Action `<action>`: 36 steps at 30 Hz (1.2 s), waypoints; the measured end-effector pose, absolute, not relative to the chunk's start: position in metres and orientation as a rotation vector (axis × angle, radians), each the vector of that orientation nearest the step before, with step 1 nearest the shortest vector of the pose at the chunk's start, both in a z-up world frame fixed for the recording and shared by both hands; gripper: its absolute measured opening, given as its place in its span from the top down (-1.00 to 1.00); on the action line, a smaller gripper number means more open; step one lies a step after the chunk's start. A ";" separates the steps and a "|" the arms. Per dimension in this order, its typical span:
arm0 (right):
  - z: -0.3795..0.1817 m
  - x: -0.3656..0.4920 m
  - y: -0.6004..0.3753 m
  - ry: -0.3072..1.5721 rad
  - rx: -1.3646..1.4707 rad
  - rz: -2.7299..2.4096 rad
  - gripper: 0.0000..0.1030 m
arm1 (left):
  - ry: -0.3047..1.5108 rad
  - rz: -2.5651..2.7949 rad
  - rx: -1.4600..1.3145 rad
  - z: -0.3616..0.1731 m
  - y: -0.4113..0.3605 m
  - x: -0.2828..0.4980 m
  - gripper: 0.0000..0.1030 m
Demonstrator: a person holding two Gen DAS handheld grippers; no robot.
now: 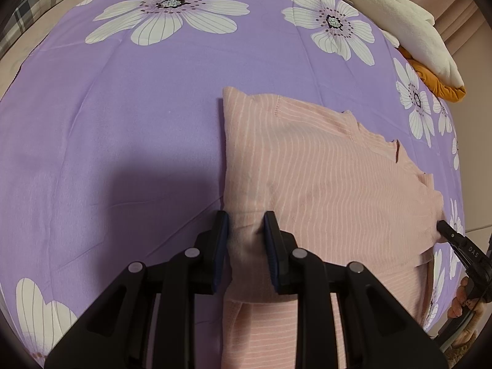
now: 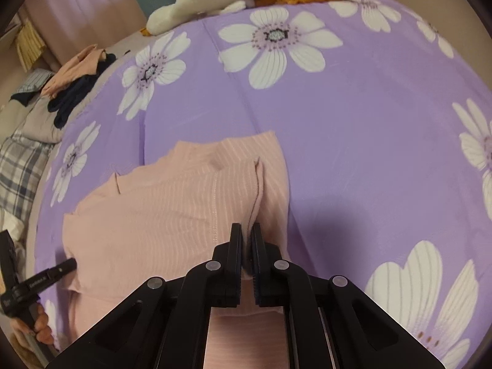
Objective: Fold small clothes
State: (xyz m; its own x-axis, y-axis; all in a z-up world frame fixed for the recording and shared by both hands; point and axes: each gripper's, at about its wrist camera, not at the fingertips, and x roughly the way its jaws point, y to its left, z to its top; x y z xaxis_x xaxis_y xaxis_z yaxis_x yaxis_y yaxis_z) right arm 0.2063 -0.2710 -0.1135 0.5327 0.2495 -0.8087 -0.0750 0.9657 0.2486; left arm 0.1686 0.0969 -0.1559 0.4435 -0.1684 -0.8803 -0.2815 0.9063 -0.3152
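both the left tool (image 1: 246, 233) and right tool (image 2: 247, 240) pinch the pink garment's (image 1: 323, 169) near edge on the purple sheet (image 1: 123, 123).

A home bedroom is showing here: a purple bedsheet (image 1: 123, 123) printed with white flowers is covering a bed, a plaid pillow (image 2: 18, 166) is lying at its edge, and loose clothes (image 2: 77, 86) are piling nearby.

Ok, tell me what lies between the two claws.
Only the pink shirt: it spans from the left claw to the right claw, each pinching a fold of it. Nothing else lies between; both wrist views show this.
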 end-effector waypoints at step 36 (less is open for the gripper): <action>-0.148 0.213 -0.260 1.022 0.089 0.103 0.88 | 1.096 0.039 -0.503 -0.163 0.099 0.167 0.40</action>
State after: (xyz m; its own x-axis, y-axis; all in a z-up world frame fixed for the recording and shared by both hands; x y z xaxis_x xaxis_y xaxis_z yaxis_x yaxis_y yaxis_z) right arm 0.2126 -0.2603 -0.1484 0.5176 0.1274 -0.8461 -0.0445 0.9915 0.1221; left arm 0.1673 0.0987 -0.1628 0.4680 -0.2135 -0.8575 -0.2744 0.8873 -0.3707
